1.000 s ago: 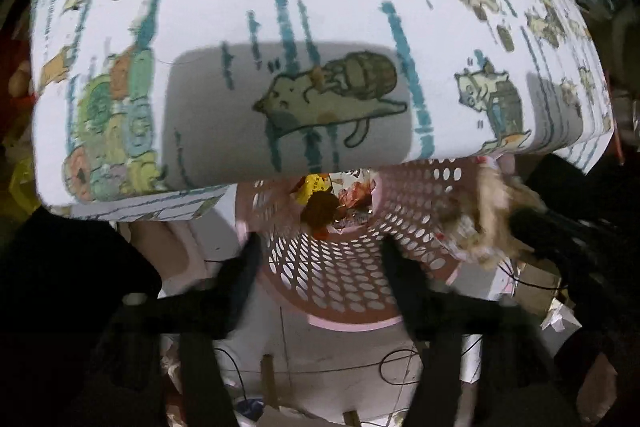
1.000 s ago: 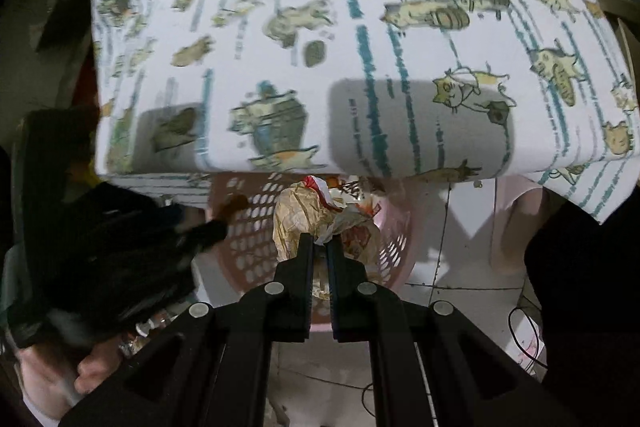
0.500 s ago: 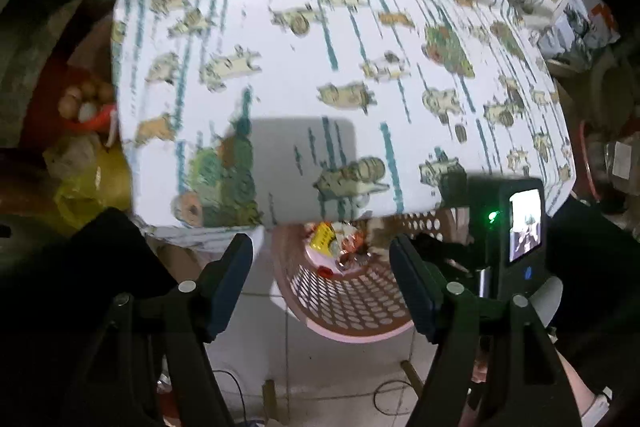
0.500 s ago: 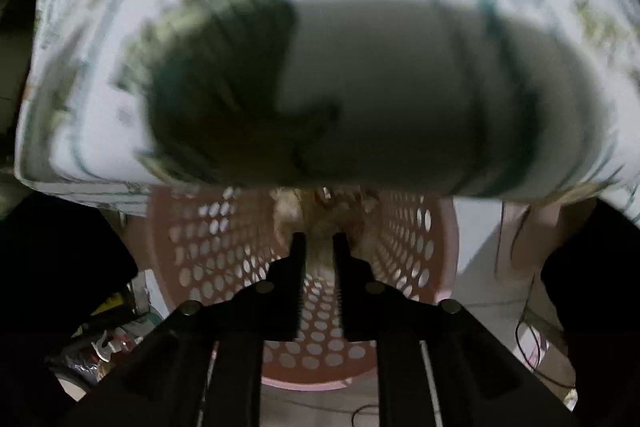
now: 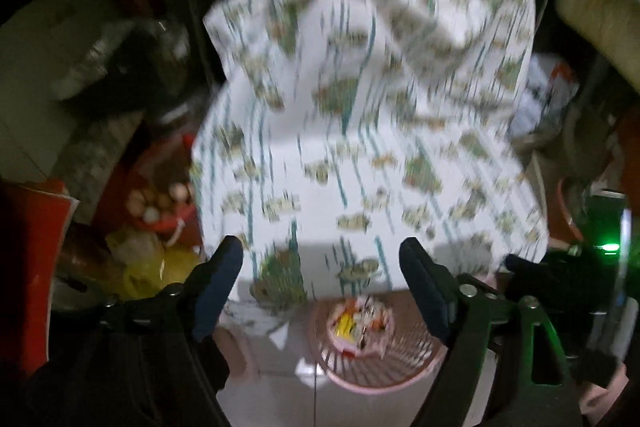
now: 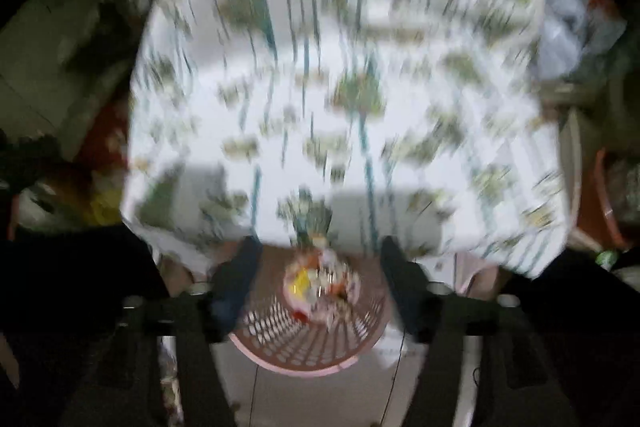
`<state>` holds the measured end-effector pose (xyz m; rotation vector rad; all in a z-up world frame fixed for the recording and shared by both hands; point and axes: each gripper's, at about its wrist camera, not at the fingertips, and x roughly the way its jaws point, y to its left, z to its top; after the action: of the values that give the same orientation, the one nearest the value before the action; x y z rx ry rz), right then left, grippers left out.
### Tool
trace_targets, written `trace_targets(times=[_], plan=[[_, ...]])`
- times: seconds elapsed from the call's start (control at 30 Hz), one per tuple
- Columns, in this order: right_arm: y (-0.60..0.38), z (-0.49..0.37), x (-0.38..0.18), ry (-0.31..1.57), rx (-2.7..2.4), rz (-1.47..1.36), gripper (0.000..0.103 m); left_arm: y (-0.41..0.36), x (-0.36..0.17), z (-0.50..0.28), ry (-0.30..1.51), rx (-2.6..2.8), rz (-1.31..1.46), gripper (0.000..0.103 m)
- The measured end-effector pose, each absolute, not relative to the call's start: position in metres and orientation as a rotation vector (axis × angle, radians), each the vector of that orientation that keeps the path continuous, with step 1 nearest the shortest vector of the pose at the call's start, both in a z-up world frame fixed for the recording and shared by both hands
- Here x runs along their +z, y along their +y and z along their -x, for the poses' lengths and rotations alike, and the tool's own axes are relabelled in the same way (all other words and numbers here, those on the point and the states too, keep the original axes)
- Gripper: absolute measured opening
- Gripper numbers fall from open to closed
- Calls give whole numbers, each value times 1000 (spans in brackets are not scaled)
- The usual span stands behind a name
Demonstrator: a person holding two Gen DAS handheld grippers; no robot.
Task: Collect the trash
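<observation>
A cat-print tablecloth (image 5: 372, 131) covers the table amid dim clutter. Your left gripper (image 5: 320, 267) and right gripper (image 6: 318, 259) both gape empty above the pink basket (image 6: 304, 351), trash (image 6: 320, 283) inside it.

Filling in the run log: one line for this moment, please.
left claw: open, empty | right claw: open, empty | trash: in basket | both views blurred

Dim overall | heavy motion blur, worse in right wrist view | tablecloth (image 5: 372, 131) brightest, grey shadow patches at 6 o'clock | fisheye edges black
</observation>
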<state>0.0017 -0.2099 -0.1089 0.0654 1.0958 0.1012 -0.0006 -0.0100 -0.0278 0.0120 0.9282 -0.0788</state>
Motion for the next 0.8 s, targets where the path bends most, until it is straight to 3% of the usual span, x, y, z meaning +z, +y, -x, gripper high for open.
trace_targets(times=[0.27,0.43,0.8], plan=[[-228,53,-21,795,65,-88,87,-7,15,49,663,-61,5,102],[-230,83,1,679,51,-70,92,-6,16,63,648,-71,21,102],[-227,97,-5,640,-10,-14,93,-5,2,75,668,-58,9,102]])
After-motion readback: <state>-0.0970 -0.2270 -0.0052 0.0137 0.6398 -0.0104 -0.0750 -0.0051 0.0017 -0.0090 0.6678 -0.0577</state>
